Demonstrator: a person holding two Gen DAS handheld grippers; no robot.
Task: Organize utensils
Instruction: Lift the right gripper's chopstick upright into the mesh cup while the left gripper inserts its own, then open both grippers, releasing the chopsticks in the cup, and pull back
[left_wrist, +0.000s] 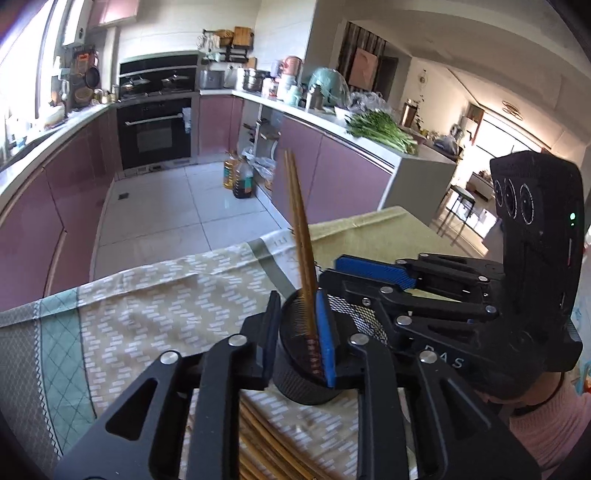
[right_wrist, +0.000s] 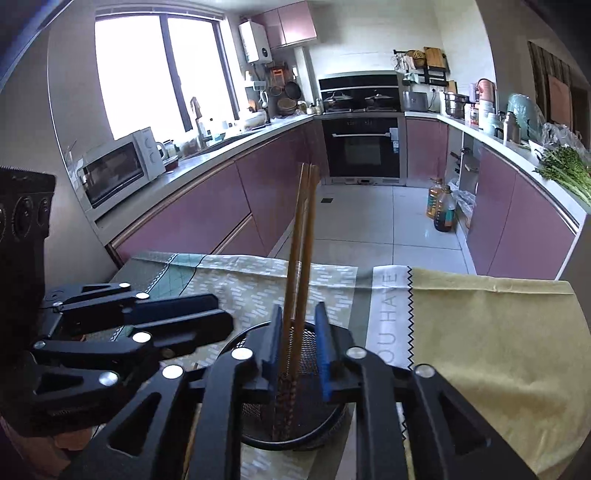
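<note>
Loose chopsticks (left_wrist: 258, 435) under left gripper (left_wrist: 297, 332) escape right view.

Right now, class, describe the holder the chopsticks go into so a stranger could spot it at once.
Find the table with the patterned cloth. Near its front edge, just ahead of both grippers, stands a black mesh cup. It alone is round and dark, with two chopsticks standing upright in it, unlike the loose chopsticks lying flat.
</note>
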